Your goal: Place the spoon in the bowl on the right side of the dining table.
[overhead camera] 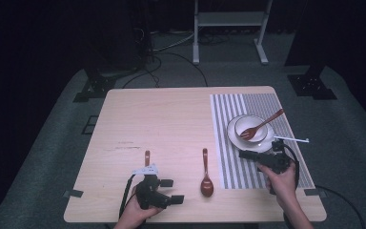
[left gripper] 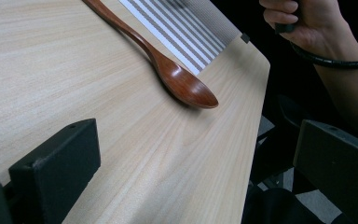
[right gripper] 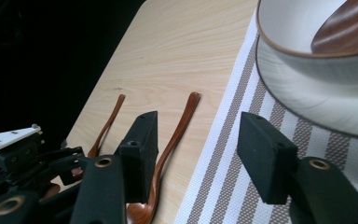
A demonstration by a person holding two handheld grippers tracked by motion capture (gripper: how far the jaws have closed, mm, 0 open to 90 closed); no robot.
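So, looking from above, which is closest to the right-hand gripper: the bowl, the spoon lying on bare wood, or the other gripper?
From the right gripper:
1. Bowl, just beyond it on the striped mat.
2. Spoon, to its left on the wood.
3. Left gripper, farthest, at the near left.

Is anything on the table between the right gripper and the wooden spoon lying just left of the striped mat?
Nothing visible. The right gripper hovers over the striped mat with open, empty jaws; only bare mat and table separate it from the spoon. The bowl sits behind it, out of that path.
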